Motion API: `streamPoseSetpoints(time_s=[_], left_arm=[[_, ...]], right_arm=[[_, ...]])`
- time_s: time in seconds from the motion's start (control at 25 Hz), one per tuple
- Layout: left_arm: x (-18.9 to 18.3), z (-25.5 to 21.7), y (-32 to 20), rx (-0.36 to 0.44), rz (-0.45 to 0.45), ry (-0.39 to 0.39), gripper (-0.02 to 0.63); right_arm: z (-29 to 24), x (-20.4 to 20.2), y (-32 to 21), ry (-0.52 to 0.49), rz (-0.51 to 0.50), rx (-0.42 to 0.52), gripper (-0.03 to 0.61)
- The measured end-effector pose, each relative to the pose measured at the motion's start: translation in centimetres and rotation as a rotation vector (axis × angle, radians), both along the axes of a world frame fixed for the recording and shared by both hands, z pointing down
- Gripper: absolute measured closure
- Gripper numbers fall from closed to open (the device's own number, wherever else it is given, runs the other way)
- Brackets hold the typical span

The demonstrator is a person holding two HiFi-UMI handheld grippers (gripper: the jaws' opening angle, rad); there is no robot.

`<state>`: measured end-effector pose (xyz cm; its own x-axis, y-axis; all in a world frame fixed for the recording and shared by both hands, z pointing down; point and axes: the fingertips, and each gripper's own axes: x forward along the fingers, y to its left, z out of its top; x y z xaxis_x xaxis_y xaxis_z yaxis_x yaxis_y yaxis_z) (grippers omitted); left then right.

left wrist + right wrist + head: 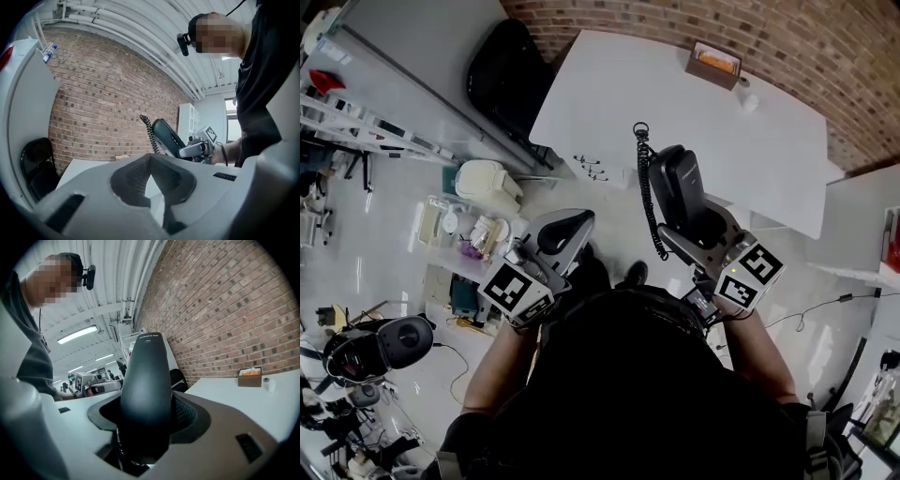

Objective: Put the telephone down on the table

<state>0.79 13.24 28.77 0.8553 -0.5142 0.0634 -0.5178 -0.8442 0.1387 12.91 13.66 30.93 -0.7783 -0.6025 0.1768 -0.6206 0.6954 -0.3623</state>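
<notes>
In the head view, our left gripper (565, 232) has its dark pads pressed together with nothing between them. Our right gripper (705, 228) is clamped on the black telephone (677, 184). Most of the handset reaches out beyond the jaws, and its coiled cord (646, 184) hangs from the far end, to the left of the jaws. The white table (675, 98) lies ahead of both pairs of jaws. The handset looks raised over its near edge, though from this steep angle we cannot be sure of the gap. A small box (713, 64) sits at the far side of the table.

In the left gripper view, the jaw tips meet and hold nothing. Beyond them and to the right, the telephone (166, 136) stands tilted in the right gripper (194, 149), with the cord (149, 133) on its left. The table (86, 168) spreads out past the jaws before a brick wall (103, 103), and a black chair (35, 164) is far to the left.

In the right gripper view, the jaws grip the telephone (145, 373) from both sides, and it rises straight up between them. To the right of the jaws lies the table (253, 406), with the box (249, 377) well beyond them.
</notes>
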Motion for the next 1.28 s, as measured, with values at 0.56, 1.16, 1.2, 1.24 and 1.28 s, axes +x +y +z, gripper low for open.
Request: streamPoseSetpoints(time_s=[0.56, 1.16, 1.2, 1.24, 1.28], left_arm=[[2.4, -0.2, -9.2, 0.015, 0.115, 0.009, 0.606], [-2.4, 0.3, -24.1, -0.009, 0.221, 0.072, 0.606], [-2.9, 0.3, -25.0, -0.008, 0.228, 0.072, 0.606], [-3.3, 0.3, -25.7, -0.007, 0.236, 0.072, 0.606], [-3.8, 0.2, -26.5, -0.007, 0.242, 0.072, 0.606]], right_arm=[[0.1, 0.7, -7.7, 0.011, 0.092, -0.021, 0.302], [1.1, -3.2, -21.7, 0.082, 0.2, -0.053, 0.302], [1.1, -3.7, -22.6, 0.088, 0.206, -0.055, 0.302], [1.1, -4.1, -23.4, 0.092, 0.213, -0.057, 0.302], [1.1, -4.4, -24.2, 0.096, 0.222, -0.058, 0.302]])
